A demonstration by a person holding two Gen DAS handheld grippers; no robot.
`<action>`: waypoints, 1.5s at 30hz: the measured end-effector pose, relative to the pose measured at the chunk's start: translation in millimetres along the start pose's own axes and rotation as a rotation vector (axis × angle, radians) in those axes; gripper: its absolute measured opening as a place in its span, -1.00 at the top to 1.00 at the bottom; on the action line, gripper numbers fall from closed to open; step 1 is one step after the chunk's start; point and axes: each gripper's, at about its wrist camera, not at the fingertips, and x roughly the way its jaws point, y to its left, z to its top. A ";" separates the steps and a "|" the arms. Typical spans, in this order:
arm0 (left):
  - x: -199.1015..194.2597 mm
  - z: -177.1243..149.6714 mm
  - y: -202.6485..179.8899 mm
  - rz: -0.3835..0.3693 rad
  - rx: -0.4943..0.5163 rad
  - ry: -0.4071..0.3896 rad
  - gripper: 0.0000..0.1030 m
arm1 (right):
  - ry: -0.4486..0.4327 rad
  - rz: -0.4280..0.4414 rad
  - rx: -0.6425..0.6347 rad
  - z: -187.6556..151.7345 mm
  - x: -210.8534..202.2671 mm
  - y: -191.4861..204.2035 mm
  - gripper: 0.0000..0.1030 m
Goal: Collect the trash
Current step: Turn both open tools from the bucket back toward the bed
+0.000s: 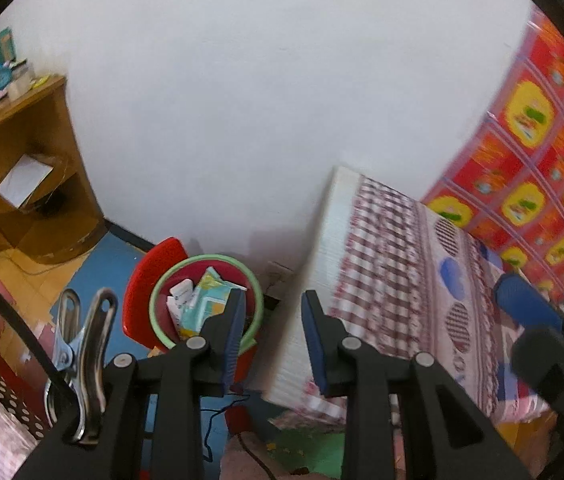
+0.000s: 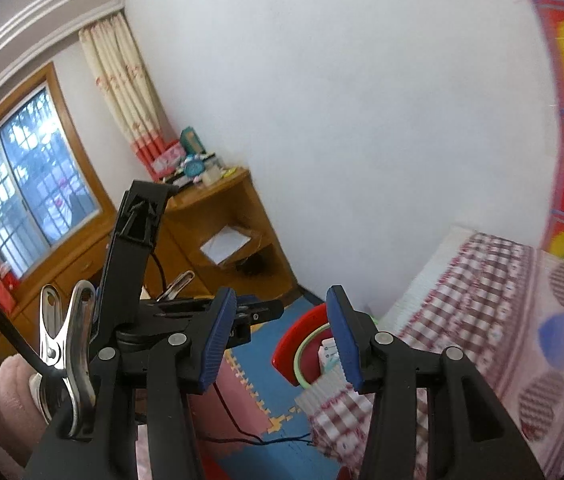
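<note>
A red trash bin with a green rim (image 1: 161, 312) stands on the floor by the wall, its red lid (image 1: 150, 280) tipped open behind it. Paper and carton trash (image 1: 198, 300) lies inside. My left gripper (image 1: 270, 344) is open and empty, held above and just right of the bin. The bin also shows in the right wrist view (image 2: 302, 354), partly hidden by the bed. My right gripper (image 2: 282, 340) is open and empty, higher up and farther back. The left gripper body (image 2: 138, 248) shows in the right wrist view.
A bed with a checked sheet (image 1: 402, 264) fills the right side, beside the bin. A wooden corner shelf (image 1: 22, 168) with boxes stands at the left. Foam floor mats (image 2: 258, 364) and a thin cable (image 2: 242, 432) lie below. A window (image 2: 30, 184) is at far left.
</note>
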 end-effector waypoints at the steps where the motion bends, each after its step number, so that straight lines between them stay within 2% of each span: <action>1: -4.7 -4.0 -9.5 -0.006 0.012 -0.002 0.44 | -0.009 -0.005 0.007 -1.8 -10.1 -1.1 0.06; 8: -26.9 -30.9 -74.6 -0.060 0.084 0.014 0.44 | -0.063 -0.078 0.087 -24.3 -86.3 -21.0 0.06; 20: -33.6 -67.0 -197.2 -0.174 0.215 0.048 0.43 | -0.117 -0.301 0.204 -64.8 -206.4 -78.0 0.06; 31: -6.6 -69.1 -308.1 -0.292 0.363 0.098 0.43 | -0.183 -0.482 0.347 -82.5 -283.3 -144.7 0.06; 45: 66.2 -53.2 -417.0 -0.421 0.452 0.183 0.43 | -0.161 -0.635 0.492 -98.6 -329.1 -257.4 0.06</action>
